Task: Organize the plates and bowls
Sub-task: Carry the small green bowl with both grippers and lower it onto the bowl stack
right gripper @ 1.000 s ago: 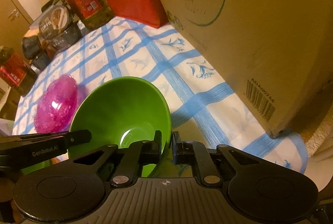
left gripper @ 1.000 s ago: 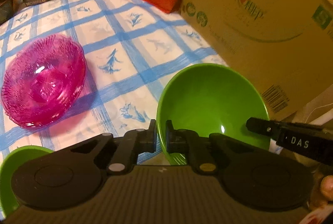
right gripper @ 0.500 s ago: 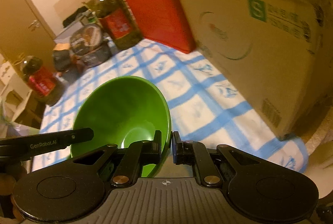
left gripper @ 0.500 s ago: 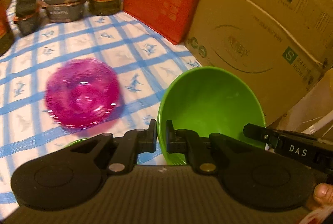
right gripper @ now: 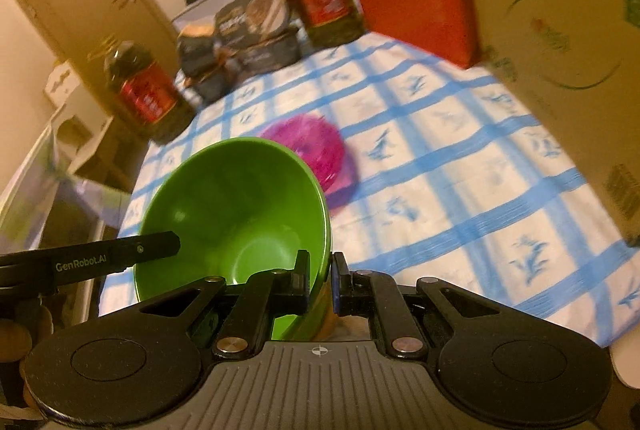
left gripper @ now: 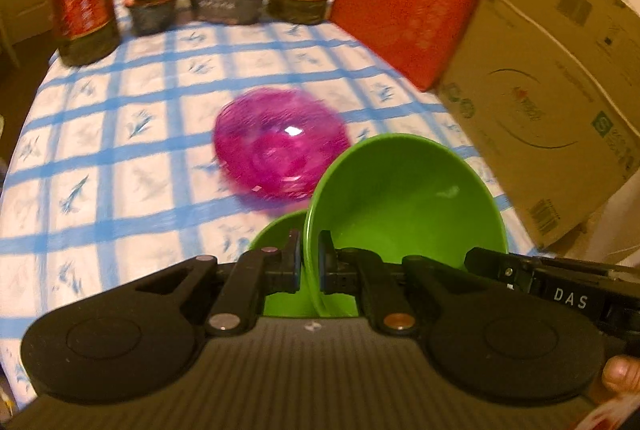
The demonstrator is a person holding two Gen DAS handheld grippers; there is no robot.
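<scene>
Second green bowl (left gripper: 276,234), left view only

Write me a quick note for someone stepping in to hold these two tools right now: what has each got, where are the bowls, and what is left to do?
Left hand-held gripper: shut on the near rim of the green bowl.
Right hand-held gripper: shut on the opposite rim of that bowl, so both carry it, tilted, above the table.
Second green bowl: on the checked tablecloth, just below the carried one.
Pink bowl: on the cloth, mid-table.
Done: one green bowl lifted.
Left: probably set it into the other green bowl, then deal with the pink one. No plates in view.
</scene>
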